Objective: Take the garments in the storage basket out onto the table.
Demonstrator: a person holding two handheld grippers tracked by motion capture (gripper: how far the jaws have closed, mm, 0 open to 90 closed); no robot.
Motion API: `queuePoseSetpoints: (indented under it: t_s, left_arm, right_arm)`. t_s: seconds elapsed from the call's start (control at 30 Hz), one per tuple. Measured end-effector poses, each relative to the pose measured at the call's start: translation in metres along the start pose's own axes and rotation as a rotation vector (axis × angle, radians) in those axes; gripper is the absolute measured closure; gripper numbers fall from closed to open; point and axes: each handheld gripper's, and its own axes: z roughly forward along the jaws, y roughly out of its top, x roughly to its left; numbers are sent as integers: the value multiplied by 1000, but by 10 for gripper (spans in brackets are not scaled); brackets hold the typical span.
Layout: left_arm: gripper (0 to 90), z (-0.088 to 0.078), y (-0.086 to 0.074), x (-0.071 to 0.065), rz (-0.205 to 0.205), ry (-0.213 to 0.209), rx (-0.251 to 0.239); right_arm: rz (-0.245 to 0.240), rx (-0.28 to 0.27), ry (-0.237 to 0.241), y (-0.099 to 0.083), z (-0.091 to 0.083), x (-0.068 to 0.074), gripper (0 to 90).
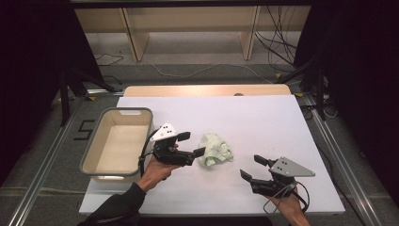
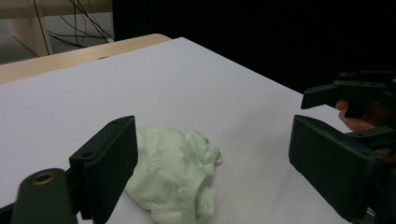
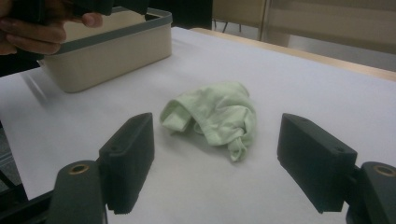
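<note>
Currently, going left to right:
Bin: a beige bin with a grey rim is set at the left edge of the bench, hollow and unfilled, apparently placed there to take the cloth.
Left tool: the left tool is held level just right of the bin, jaws spread wide with nothing gripped; its lower jaw tip is seen just beside the cloth, likely lined up for a pinch.
Cloth: a crumpled pale green cloth is lying near the middle of the bench, between the two tools; contact with the left tool cannot be told.
Right tool: the right tool is held low near the front right of the bench, jaws wide apart and unloaded, pointed toward the cloth but well short of it, probably kept ready.
Surface: a white bench top is laid over a wooden board.
Room: dark drapes, a wooden frame and loose cables are seen behind.
</note>
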Motion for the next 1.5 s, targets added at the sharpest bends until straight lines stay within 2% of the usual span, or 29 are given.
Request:
queuePoseSetpoints:
  t_s: [0.07,0.37,0.87,1.07,1.5]
  left_arm:
    - [151,-1,-1,0,-8,-5,-9]
    - [150,-6,-6,-2,4,9,-14]
    - [149,-23,-16,3,4,36,-11]
    - [140,-27,-20,3,23,39,11]
    - [129,-36,-30,2,14,28,42]
  right_arm:
    - [0,6,-2,0,0,0,281]
    - [5,5,3,0,1,-1,281]
    - [8,7,10,-1,1,0,280]
    - [8,7,12,0,1,0,280]
    - [11,20,12,-1,2,0,280]
